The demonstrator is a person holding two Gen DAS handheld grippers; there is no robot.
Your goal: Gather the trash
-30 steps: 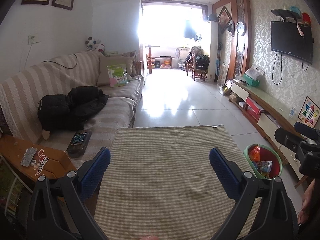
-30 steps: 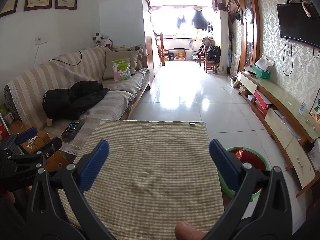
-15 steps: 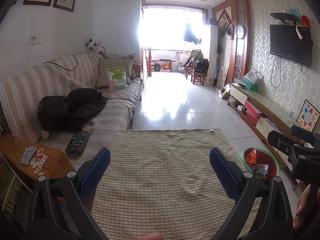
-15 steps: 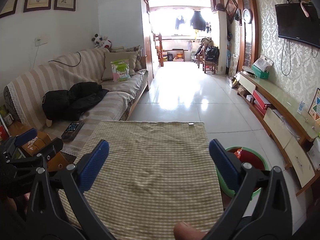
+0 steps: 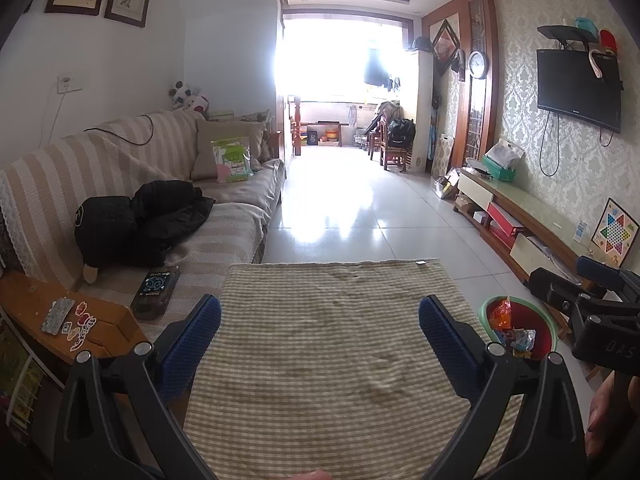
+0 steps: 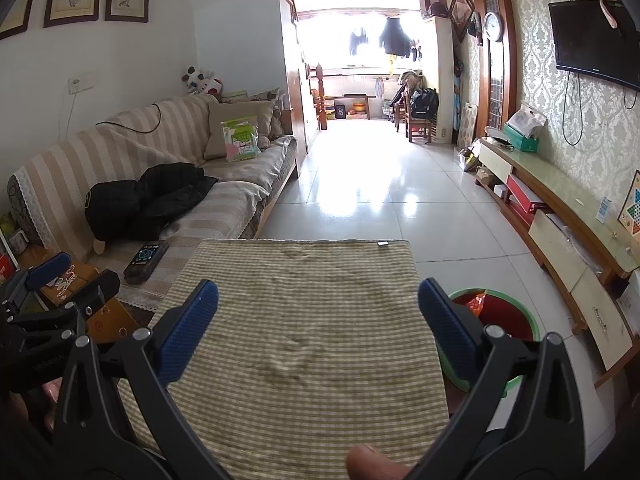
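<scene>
Left tongs (image 5: pixel 320 330) and right tongs (image 6: pixel 318 314) were both spread wide, holding nothing, above the checked-cloth table (image 5: pixel 332 344). Trash sat in the green-rimmed red bin (image 5: pixel 536 326) on the floor just right of the table.

My left gripper (image 5: pixel 320 322) & right gripper (image 6: pixel 318 306): matt black plastic arms, blue textured pads, small metal rivets. Table cloth (image 5: pixel 340 344) under both is coarse woven check fabric, matt, a bit rumpled near centre. Floor tiles (image 6: pixel 368 184) very glossy, mirror the window glare. Trash bin (image 5: pixel 486 312) at the cloth's right edge: smooth green plastic rim, crinkly shiny wrappers (image 5: pixel 516 334) inside, prob. foil. Sofa cover (image 5: pixel 224 236) soft striped cloth. Side table (image 5: pixel 24 300) varnished wood.
</scene>
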